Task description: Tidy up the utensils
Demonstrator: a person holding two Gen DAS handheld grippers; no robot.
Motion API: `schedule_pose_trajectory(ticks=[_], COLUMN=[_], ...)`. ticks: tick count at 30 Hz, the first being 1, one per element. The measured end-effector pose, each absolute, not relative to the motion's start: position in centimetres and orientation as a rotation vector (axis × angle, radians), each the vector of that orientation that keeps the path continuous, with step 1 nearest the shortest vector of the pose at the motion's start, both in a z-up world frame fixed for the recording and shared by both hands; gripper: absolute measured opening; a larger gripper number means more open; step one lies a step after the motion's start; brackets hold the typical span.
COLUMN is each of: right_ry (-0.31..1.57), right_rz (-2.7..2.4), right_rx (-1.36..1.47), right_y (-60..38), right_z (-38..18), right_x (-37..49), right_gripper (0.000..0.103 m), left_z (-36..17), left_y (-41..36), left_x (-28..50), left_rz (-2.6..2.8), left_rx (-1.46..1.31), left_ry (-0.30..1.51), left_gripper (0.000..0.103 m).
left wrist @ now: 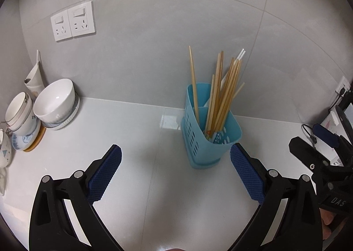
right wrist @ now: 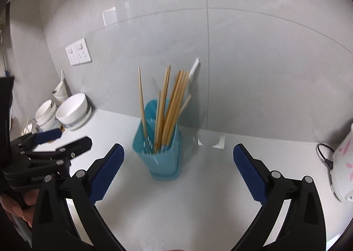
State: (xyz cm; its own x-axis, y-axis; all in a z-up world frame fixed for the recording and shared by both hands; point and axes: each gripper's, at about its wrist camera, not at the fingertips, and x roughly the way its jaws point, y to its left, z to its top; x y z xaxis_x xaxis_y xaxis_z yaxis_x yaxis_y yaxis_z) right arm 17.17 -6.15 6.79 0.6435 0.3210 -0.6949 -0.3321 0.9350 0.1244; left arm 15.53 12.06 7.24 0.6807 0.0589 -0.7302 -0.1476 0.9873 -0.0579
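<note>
A light blue perforated utensil holder (left wrist: 208, 138) stands on the white counter near the grey wall. Several wooden chopsticks (left wrist: 222, 94) and a white utensil stand upright in it. My left gripper (left wrist: 175, 167) is open and empty, its right pad close to the holder's front. In the right wrist view the holder (right wrist: 161, 156) with the chopsticks (right wrist: 169, 105) sits ahead and left of centre. My right gripper (right wrist: 178, 169) is open and empty, short of the holder. The left gripper (right wrist: 57, 147) also shows there, at the left edge.
Stacked white bowls (left wrist: 55, 103) and cups (left wrist: 18, 116) sit at the counter's back left under wall sockets (left wrist: 72, 20). A white flowered appliance (right wrist: 342, 162) with a black cord stands at the right. The right gripper (left wrist: 317, 151) shows at the right edge of the left wrist view.
</note>
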Motion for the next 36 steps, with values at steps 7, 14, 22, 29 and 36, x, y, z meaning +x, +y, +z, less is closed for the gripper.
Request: schedule_pose_trajectory(ticks=[7,14,22,29,36], right_ry=[0.845,0.867,0.874,0.877,0.88], right_rz=[0.339,0.311,0.308,0.306,0.3], right_rx=[-0.005,-0.016,-0.032,-0.032,-0.033], right_y=[-7.2,-7.7,-7.6,-7.5,-7.4], right_z=[5.0,4.3,4.2,4.2,4.1], right_x=[16.2,16.0,16.0,16.1,16.1], right_gripper=[0.095,0.095,0.095,0.095,0.095], left_z=[5.3,4.9,4.6,4.7,4.7], left_y=[11.5,11.2,10.9,10.9,10.9], left_x=[14.3,13.6,13.8,13.8,13.8], left_rz=[0.119,0.122,0.114,0.11,0.105], left_rx=[-0.101,-0.102,-0.093,-0.094,-0.095], left_ry=[0.837,0.839,0.843,0.842,0.842], left_gripper=[0.097,0.097,0.097,0.097,0.097])
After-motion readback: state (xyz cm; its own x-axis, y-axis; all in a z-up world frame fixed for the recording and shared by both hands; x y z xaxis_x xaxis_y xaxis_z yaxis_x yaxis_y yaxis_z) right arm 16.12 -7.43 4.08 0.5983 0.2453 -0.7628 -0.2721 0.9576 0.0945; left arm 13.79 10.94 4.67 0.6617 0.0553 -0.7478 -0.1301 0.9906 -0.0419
